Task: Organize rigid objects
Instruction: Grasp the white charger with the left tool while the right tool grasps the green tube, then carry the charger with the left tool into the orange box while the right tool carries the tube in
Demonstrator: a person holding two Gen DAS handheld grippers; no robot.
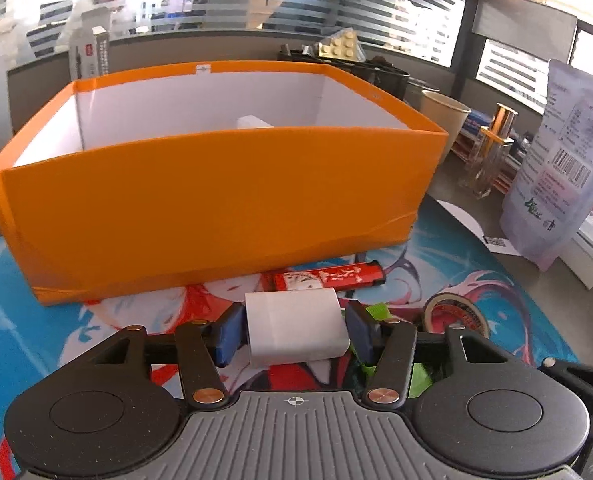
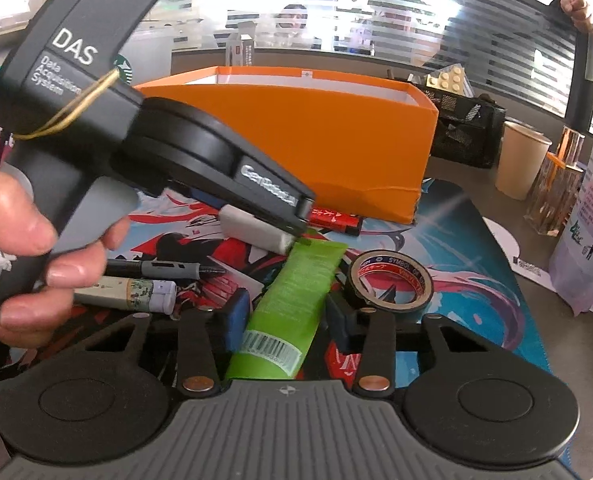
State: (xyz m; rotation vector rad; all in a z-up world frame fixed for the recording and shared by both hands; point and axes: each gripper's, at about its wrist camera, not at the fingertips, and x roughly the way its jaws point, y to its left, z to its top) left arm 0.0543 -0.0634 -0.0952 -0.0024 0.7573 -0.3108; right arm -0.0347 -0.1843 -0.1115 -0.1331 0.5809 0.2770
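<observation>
The left gripper [image 1: 295,330] sits low in the middle of its picture, and its blue fingers [image 1: 227,336] are half shut, pressing on both sides of a small white block [image 1: 296,328]. The block is just in front of the orange box [image 1: 216,200], which fills the middle of that picture, but it is not in the box yet. One small white thing [image 1: 253,122] can be seen inside the box, near the back wall. The right gripper [image 2: 286,320] is low in the middle of its own picture, and its fingers [image 2: 236,320] are partly shut around a green tube [image 2: 292,304] that lies on the colourful mat [image 2: 476,280] on the table; the left pad touches the tube, but I cannot tell if the other pad does. So the job looks only just begun. Still out on the mat are a red lighter [image 2: 334,218] near the box, a roll of tape [image 2: 390,286] at the right of the tube, a grey pen [image 2: 164,269] and a paper-wrapped stick [image 2: 132,292] at the left. A hand [image 2: 28,256] holds the left gripper at the left edge of that picture
</observation>
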